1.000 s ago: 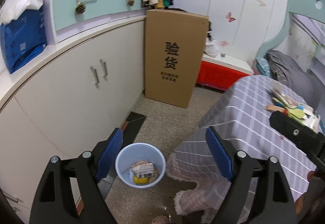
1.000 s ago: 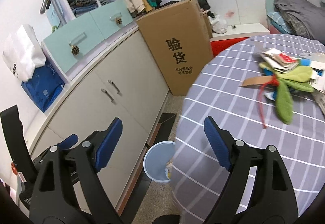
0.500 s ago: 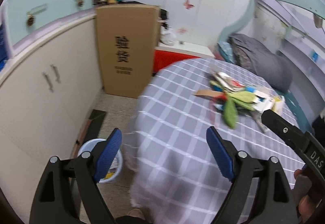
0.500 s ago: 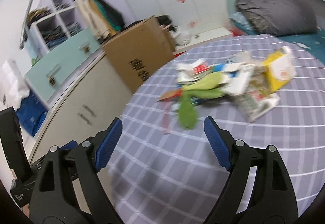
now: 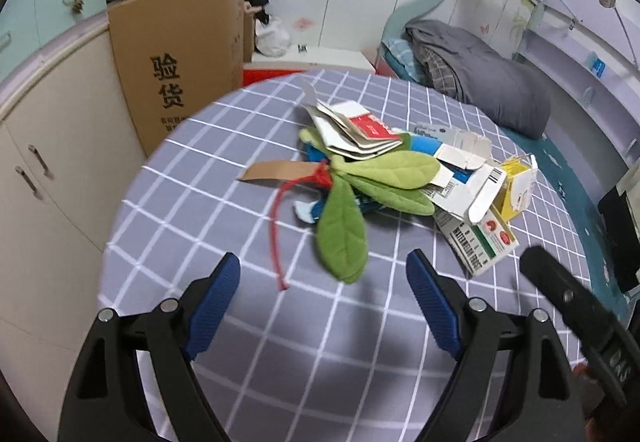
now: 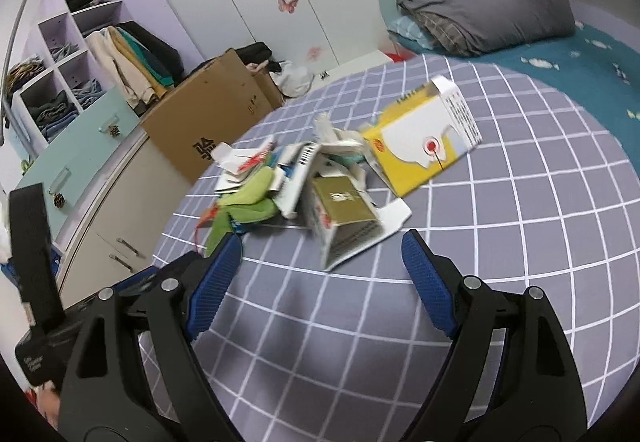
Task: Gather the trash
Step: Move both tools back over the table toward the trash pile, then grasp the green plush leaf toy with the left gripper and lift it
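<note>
- The left gripper (image 5: 323,278) and the right gripper (image 6: 322,257) both hang over the table (image 5: 208,177) with jaws wide apart and nothing in them, likely so each can grab something.
- The trash pile (image 5: 400,169) sits in the middle of the table: torn boxes, a yellow carton (image 6: 420,145), green felt leaves (image 5: 344,226) and a red string (image 5: 276,238).
</note>
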`<action>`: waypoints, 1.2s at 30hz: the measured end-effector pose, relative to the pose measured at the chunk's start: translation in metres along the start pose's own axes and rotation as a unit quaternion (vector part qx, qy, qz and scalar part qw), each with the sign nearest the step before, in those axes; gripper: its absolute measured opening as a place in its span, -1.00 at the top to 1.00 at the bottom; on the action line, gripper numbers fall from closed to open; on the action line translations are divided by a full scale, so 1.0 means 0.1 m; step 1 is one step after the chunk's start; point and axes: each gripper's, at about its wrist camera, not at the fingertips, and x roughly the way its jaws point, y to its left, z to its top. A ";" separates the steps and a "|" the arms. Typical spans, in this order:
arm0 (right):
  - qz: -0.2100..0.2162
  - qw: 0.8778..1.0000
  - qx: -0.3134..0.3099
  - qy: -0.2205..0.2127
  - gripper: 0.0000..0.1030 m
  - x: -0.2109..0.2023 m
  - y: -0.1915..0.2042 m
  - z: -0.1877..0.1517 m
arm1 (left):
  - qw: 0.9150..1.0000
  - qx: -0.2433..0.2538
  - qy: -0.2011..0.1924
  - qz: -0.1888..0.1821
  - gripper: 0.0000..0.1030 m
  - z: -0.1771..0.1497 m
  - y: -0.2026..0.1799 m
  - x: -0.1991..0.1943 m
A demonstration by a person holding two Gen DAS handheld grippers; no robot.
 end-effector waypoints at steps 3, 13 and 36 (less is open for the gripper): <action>0.006 1.000 0.010 0.016 -0.58 0.08 -0.08 0.00 | 1.000 -0.008 0.011 -0.001 -0.61 0.05 -0.04 0.17; 0.041 0.998 0.028 0.048 -0.58 0.32 -0.14 0.00 | 0.999 0.006 0.036 -0.026 0.88 0.12 -0.06 0.39; 0.053 0.997 0.030 0.045 0.22 0.52 -0.05 0.12 | 0.994 -0.014 -0.085 -0.068 0.91 0.16 0.10 -0.45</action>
